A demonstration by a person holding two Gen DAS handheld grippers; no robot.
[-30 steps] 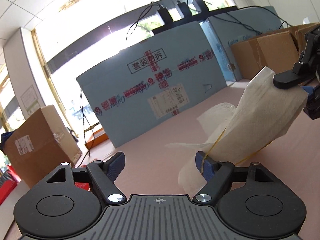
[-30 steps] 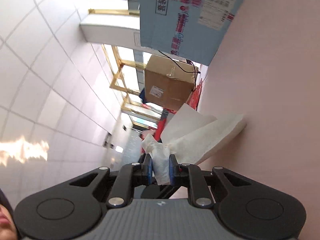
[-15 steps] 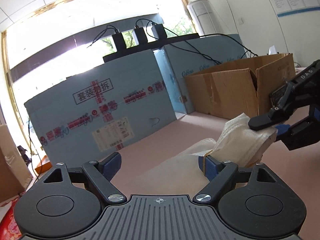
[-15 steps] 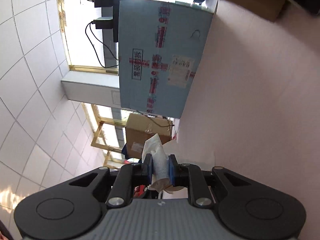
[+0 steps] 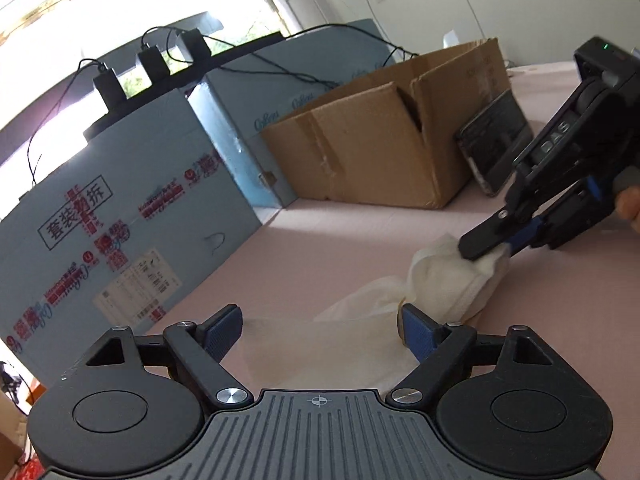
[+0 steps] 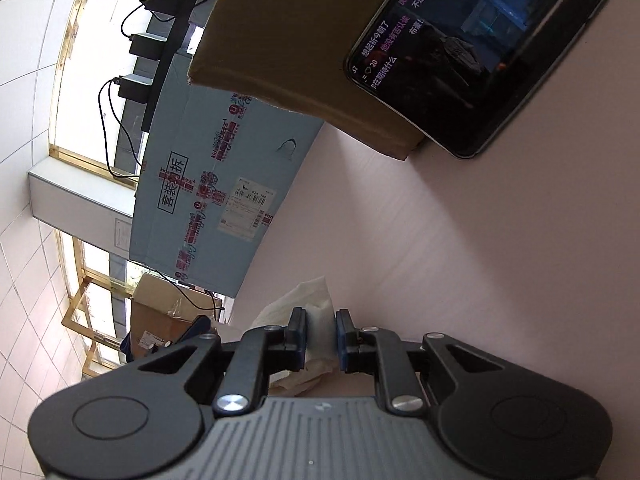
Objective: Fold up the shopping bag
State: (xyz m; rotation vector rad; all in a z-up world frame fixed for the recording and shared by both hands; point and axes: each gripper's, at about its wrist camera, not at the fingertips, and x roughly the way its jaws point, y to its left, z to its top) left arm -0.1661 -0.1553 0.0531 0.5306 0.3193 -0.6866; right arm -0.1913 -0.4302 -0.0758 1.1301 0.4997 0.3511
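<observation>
The shopping bag [image 5: 448, 284] is a white, crumpled bundle lying on the pink table [image 5: 320, 248], partly bunched into a thick roll at its right end and spread thin and flat toward my left tool. In the right wrist view the same bag [image 6: 316, 300] pokes out past my fingertips as a creased white tongue.

My right gripper [image 6: 320, 334] is clenched on the bag: both blue pads press white fabric between them, with only the bag's thickness keeping them apart. Seen from the left wrist view, this right gripper [image 5: 486, 246] reaches in from the right edge, angled down toward the table, pinning the bunched end of the bag; a fingertip of my hand [image 5: 628, 204] shows behind its body.

My left gripper [image 5: 320, 326] points down across the table toward the bag with its jaws spread wide and grasping nothing. Its right pad sits just beside the bag's lower edge, and I cannot tell whether it touches the fabric; the left pad stands over bare table.

Beyond the bag, an open brown cardboard box [image 5: 376, 140] stands on the table, and a phone [image 5: 496, 148] with a lit screen leans against its side. A blue printed carton [image 5: 108, 232] stands further left, with black adapters [image 5: 152, 64] and cables on the bar above it.
</observation>
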